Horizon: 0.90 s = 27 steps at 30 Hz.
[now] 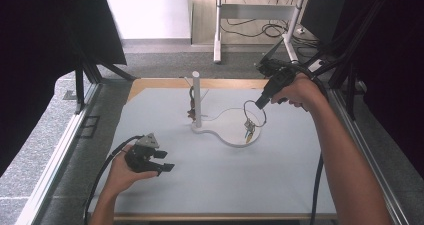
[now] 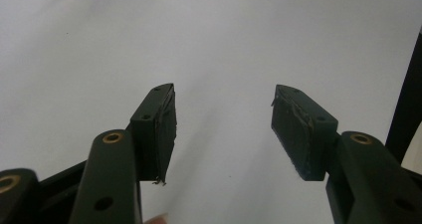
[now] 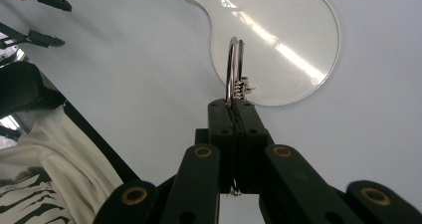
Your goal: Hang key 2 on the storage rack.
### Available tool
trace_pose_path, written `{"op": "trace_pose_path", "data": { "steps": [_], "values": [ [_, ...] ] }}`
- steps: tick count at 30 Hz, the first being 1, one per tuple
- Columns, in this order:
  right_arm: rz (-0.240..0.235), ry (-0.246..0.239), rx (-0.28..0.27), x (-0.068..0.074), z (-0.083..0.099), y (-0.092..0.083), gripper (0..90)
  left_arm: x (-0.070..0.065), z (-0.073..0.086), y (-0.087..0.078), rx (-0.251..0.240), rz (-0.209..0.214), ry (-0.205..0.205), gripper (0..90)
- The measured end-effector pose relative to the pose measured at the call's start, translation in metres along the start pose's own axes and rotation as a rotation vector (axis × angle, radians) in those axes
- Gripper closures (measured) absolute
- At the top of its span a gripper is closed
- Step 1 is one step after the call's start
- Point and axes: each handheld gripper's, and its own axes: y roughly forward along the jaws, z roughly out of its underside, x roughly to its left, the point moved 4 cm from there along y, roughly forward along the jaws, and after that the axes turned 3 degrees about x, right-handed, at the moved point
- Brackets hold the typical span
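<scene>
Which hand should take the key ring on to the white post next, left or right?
Right. The right tool is already shut on the key ring, held just right of the white post. The left tool is open, holding nothing, low at the table's near left.

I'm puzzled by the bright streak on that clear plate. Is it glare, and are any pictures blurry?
Right gripper view: yes, light glares in a streak across the clear plate, while the metal ring looks sharp. Left gripper view: the jaws are crisp over an evenly lit table. High view: soft and dark at the sides.
</scene>
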Motion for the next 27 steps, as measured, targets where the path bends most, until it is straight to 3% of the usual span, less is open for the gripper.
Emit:
{"op": "trace_pose_path", "data": {
  "steps": [27],
  "values": [
    [0.023, -0.014, 0.024, -0.001, -0.026, 0.003, 88.1, 0.001, 0.001, -0.003, -0.012, 0.005, -0.006, 43.1]
  ]
}}
